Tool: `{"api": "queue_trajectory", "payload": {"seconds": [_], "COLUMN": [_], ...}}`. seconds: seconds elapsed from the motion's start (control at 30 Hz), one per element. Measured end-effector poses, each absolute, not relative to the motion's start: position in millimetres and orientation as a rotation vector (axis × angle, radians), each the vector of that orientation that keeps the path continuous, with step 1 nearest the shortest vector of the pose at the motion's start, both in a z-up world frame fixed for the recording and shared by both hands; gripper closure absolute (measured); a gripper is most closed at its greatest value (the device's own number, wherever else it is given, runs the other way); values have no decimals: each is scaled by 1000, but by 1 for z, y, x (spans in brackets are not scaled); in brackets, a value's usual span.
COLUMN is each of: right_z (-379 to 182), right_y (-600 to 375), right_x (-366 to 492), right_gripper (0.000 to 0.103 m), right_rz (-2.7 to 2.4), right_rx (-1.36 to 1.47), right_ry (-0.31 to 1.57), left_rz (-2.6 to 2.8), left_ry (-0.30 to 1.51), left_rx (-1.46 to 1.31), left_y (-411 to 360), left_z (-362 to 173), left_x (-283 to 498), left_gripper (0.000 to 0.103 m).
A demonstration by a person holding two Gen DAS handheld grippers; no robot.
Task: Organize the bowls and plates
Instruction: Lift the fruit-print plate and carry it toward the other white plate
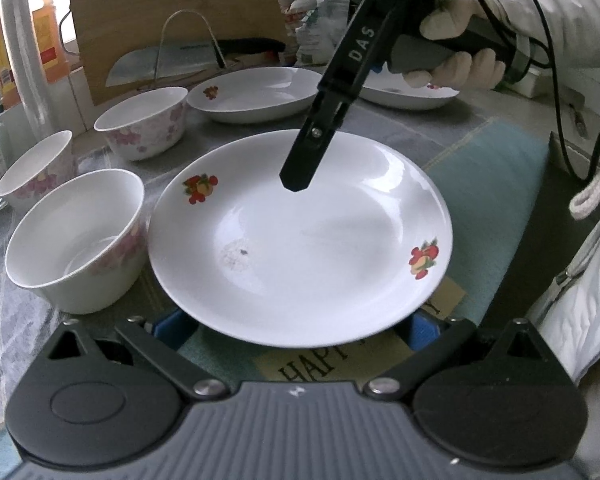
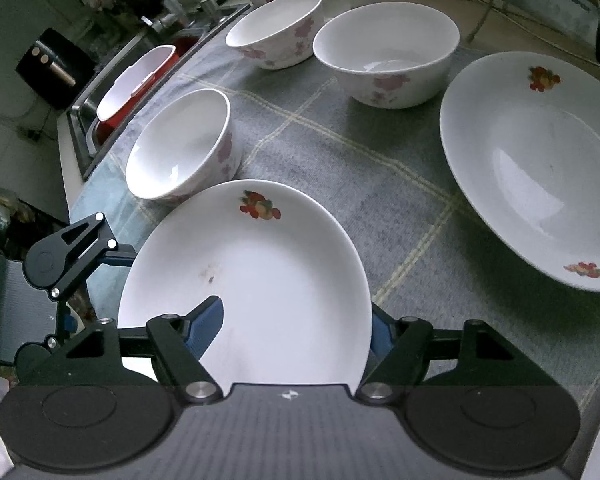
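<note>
A white deep plate [image 1: 300, 248] [image 2: 252, 280] with fruit decals lies between both grippers over the mat. My right gripper [image 2: 296, 328] is shut on its rim: one blue pad [image 2: 208, 320] rests on the inner face and the other sits against the outside of the rim. In the left wrist view its black finger [image 1: 304, 160] reaches down over the plate's far side. My left gripper [image 1: 296, 332] stands wide open, its fingertips hidden under the near rim. Two more matching plates [image 1: 256, 96] [image 1: 412, 94] lie behind. Three flowered bowls [image 2: 180, 148] [image 2: 384, 56] [image 2: 276, 28] stand to the left.
A gloved hand [image 1: 460, 40] holds the right gripper. A sink [image 2: 84, 120] with a red-and-white bowl [image 2: 136, 84] borders the checked cloth [image 2: 340, 168]. A wooden board [image 1: 172, 20], a cleaver [image 1: 160, 64] and stacked cups [image 1: 20, 40] stand at the back.
</note>
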State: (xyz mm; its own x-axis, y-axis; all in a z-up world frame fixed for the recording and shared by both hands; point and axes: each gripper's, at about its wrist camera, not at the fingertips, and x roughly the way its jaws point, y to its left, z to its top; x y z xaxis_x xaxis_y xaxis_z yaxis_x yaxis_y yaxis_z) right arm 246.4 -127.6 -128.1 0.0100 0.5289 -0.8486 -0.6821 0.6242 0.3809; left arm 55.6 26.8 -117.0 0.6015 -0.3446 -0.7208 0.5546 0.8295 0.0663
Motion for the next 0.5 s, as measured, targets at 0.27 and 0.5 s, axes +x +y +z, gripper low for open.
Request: {"api": "queue_trajectory", "payload": {"seconds": [0.27, 0.5], "right_z": [-123, -117], "right_y": [-137, -147], "right_x": [247, 244], "right_gripper": [23, 23], "right_rz": [935, 922], "right_rx": [-97, -87], "right_ry": [1242, 1224], "left_rz": [-534, -545], "left_ry": [750, 750], "left_rx": [319, 335], "left_y": [23, 15], "left_z": [-113, -106], "left_x": [53, 54], "left_gripper": [1, 1]}}
